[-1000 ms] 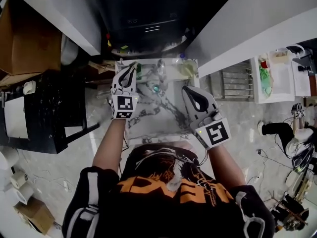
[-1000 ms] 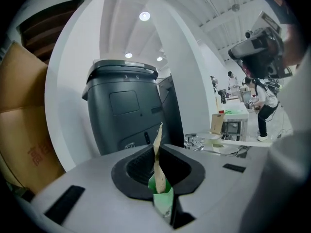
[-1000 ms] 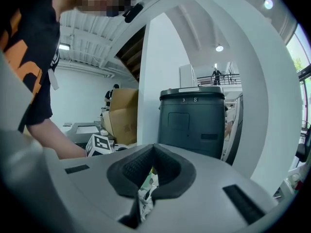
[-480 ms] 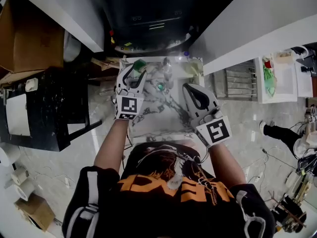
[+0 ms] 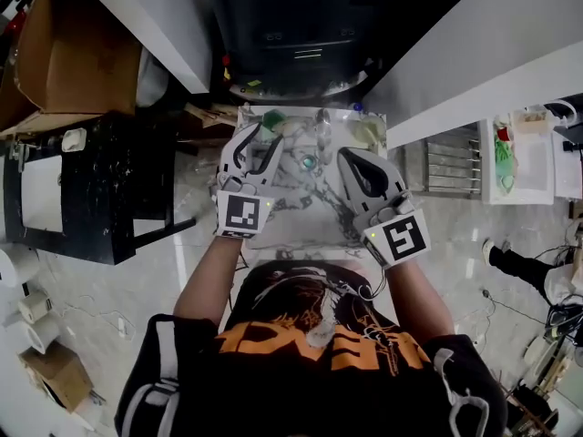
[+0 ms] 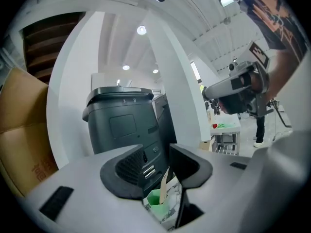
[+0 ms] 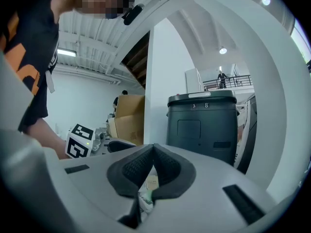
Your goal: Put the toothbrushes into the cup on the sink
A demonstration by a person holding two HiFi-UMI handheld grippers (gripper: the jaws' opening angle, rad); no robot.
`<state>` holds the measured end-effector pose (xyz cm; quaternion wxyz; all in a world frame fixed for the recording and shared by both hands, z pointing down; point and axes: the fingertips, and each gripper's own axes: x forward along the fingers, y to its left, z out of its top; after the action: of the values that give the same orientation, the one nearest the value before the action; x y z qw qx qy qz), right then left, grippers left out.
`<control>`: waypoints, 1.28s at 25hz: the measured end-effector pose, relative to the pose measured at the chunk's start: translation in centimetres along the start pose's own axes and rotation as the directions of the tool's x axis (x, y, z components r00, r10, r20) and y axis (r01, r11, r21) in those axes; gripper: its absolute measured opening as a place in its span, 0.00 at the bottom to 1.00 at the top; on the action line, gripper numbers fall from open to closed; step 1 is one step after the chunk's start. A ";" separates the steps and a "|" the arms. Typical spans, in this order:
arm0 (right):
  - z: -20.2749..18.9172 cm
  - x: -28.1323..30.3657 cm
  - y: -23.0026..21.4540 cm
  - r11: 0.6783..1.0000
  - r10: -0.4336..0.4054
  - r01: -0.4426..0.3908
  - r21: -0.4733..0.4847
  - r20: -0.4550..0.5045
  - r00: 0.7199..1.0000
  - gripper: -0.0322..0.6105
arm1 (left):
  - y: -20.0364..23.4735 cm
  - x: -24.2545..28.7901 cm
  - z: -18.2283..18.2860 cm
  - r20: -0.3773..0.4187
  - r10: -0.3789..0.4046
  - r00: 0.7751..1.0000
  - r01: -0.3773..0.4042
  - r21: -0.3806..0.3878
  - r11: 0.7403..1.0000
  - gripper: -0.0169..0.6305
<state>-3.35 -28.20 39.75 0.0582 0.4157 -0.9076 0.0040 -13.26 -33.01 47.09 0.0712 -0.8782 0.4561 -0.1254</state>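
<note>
A green cup (image 6: 154,199) stands on the marble sink top (image 5: 273,230) at the basin's back left, with a wooden toothbrush (image 6: 163,187) upright in it. My left gripper (image 5: 259,140) hovers just on the near side of the cup (image 5: 274,124). In the left gripper view the cup and brush show through the gap of that gripper (image 6: 156,152). Its jaws stand wide and are closing, and the pads touch nothing. My right gripper (image 5: 350,157) hangs over the basin's right side, shut and empty, its pads (image 7: 138,166) pressed together.
A faucet (image 5: 323,127) rises at the basin's back, and a teal drain (image 5: 308,162) lies in its middle. A dark grey bin (image 5: 296,25) stands beyond the sink between white walls. A cardboard box (image 5: 77,57) and a black stand (image 5: 91,189) are at the left.
The left gripper's jaws have spread apart by the green cup and drawn back a little toward me. The toothbrush now stands free in the cup. The right gripper has hardly moved.
</note>
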 end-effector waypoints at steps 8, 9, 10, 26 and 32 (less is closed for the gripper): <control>2.5 -2.9 0.4 1.000 -0.008 0.007 0.011 0.074 0.997 0.07 | -3.6 -1.8 5.6 0.041 -0.080 0.996 0.079 0.017 0.997 0.28; 2.5 -3.5 0.4 1.000 -0.011 0.010 0.008 0.077 0.997 0.07 | -4.3 -2.0 6.1 0.043 -0.095 0.995 0.094 0.023 0.995 0.27; 2.6 -4.0 0.4 1.000 -0.015 0.014 0.007 0.080 0.997 0.07 | -5.1 -2.2 6.6 0.043 -0.109 0.993 0.108 0.029 0.994 0.27; 1.3 -11.1 1.2 1.000 -0.017 0.015 0.019 0.085 0.996 0.07 | -15.7 -7.0 11.9 0.077 -0.210 0.975 0.205 0.075 0.976 0.08; 1.8 -11.3 1.7 1.000 -0.001 0.000 0.005 0.094 0.996 0.07 | -17.0 -7.7 13.0 0.105 -0.240 0.965 0.235 0.057 0.970 0.07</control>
<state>2.49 -18.63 36.77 0.0145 0.4159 -0.9092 -0.0134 -0.47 -16.82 37.52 0.1000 -0.9303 0.3402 -0.0940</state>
